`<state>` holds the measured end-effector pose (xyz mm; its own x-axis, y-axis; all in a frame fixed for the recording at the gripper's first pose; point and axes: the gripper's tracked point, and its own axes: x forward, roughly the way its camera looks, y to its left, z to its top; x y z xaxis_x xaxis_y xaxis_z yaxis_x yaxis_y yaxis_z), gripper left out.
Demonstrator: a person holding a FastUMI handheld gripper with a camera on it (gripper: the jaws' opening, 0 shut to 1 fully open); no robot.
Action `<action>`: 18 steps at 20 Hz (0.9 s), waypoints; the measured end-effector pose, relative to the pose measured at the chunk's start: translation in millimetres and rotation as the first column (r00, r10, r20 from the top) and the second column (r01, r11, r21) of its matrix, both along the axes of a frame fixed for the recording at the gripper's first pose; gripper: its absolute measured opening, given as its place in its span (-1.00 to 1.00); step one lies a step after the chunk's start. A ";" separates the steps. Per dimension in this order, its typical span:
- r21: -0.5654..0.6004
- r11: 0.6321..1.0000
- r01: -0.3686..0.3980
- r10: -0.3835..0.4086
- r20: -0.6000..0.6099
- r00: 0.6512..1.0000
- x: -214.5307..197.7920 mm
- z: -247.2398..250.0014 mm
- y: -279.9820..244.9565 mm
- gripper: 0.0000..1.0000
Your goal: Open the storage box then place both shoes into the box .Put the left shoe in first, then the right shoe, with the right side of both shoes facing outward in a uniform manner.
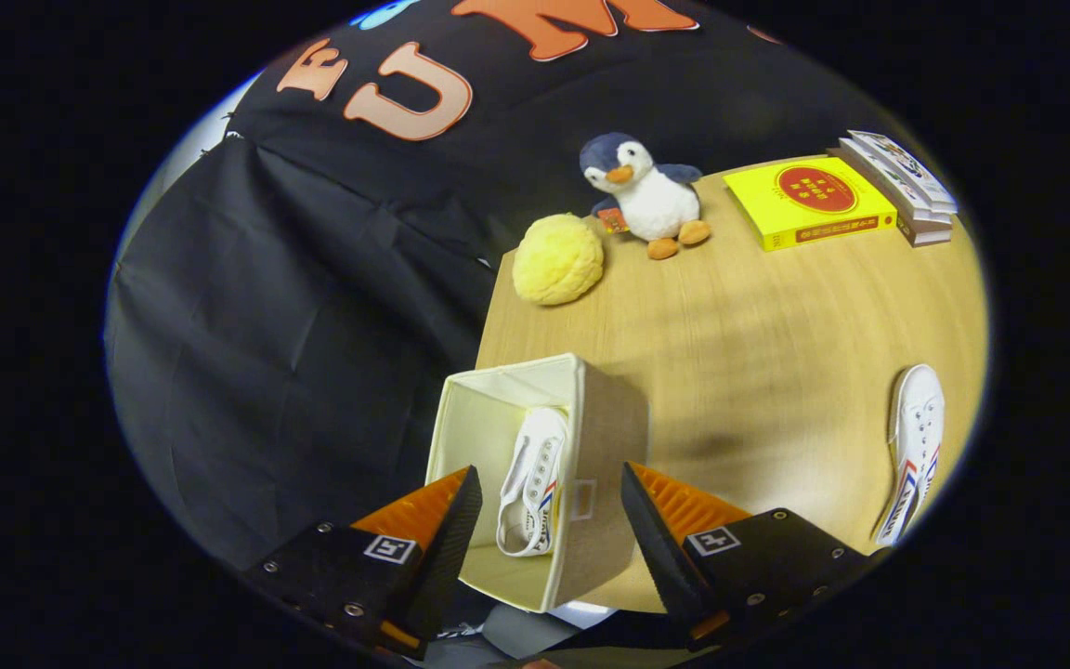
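Note:
An open beige fabric storage box stands at the table's near left corner, just below and ahead of my fingers. One white canvas shoe with red and blue stripes lies on its side inside the box, against the box's right wall. A second white shoe of the same kind lies on the table well to the right of the box. My gripper hovers open above the box, holding nothing, with the boxed shoe showing in the gap between the fingers.
At the back of the wooden table sit a yellow fluffy ball, a plush penguin, a yellow book and a small stack of books. Black cloth hangs to the left past the table's edge.

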<state>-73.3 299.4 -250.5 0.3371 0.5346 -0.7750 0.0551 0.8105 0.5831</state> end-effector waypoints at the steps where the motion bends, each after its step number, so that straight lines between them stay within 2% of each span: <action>1: -0.009 1.000 0.005 -0.005 0.006 1.000 -3.2 -1.9 -15.2 0.84; 5: -0.101 0.994 0.031 -0.030 0.016 0.999 -16.7 -19.2 -90.8 0.90; 9: -0.231 0.971 0.053 -0.052 0.009 0.999 -40.9 -44.2 -164.0 0.90; 14: -0.359 0.930 0.073 -0.085 -0.018 0.996 -80.6 -68.3 -230.0 0.91; 18: -0.430 0.901 0.059 -0.094 -0.060 0.994 -112.8 -88.9 -272.0 0.91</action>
<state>-186.1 27.4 -339.3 0.2935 0.1214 -0.9482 0.1580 0.9721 0.1733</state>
